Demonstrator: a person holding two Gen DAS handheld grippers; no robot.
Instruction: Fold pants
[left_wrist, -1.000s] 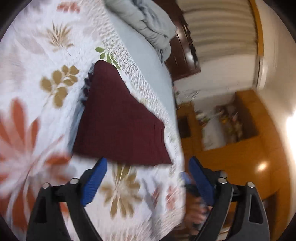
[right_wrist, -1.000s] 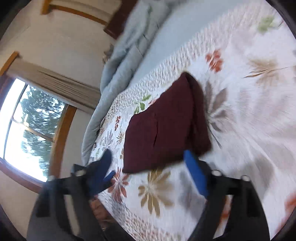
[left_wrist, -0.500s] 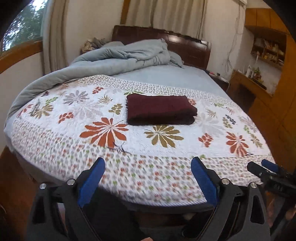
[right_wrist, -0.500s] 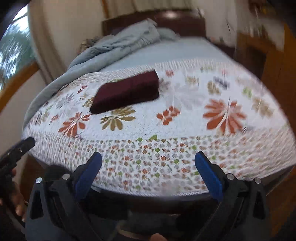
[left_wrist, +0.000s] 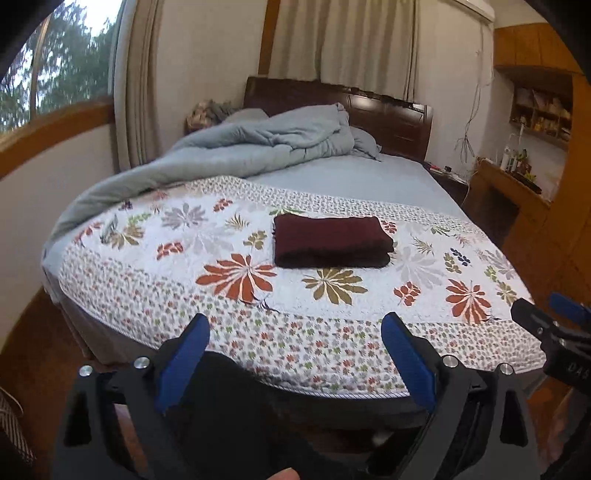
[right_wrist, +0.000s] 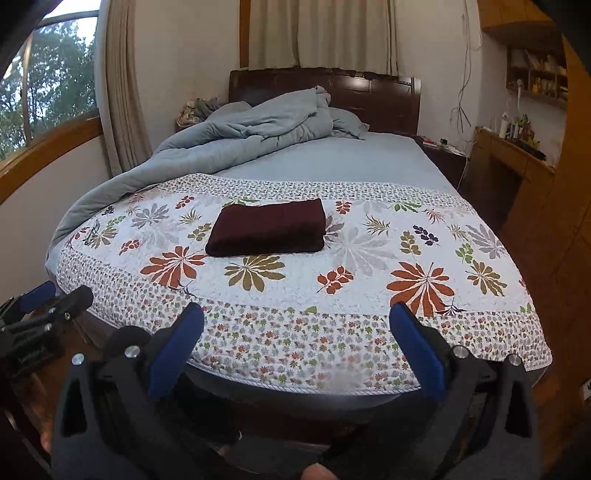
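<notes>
The dark maroon pants (left_wrist: 330, 240) lie folded into a neat rectangle on the floral quilt (left_wrist: 236, 306); they also show in the right wrist view (right_wrist: 269, 232). My left gripper (left_wrist: 295, 338) is open and empty, held off the foot of the bed, well short of the pants. My right gripper (right_wrist: 297, 326) is open and empty, also back from the bed's foot. The right gripper shows at the right edge of the left wrist view (left_wrist: 554, 328), and the left gripper shows at the left edge of the right wrist view (right_wrist: 40, 314).
A crumpled grey-blue duvet (left_wrist: 258, 144) lies at the head and left side of the bed. A dark wooden headboard (right_wrist: 325, 92) stands behind. A wooden desk and shelves (right_wrist: 517, 155) stand at the right. A window (right_wrist: 44, 85) is at the left.
Both grippers have pulled back from right over the pants to beyond the foot of the bed and levelled out. The folded pants stay on the quilt.
</notes>
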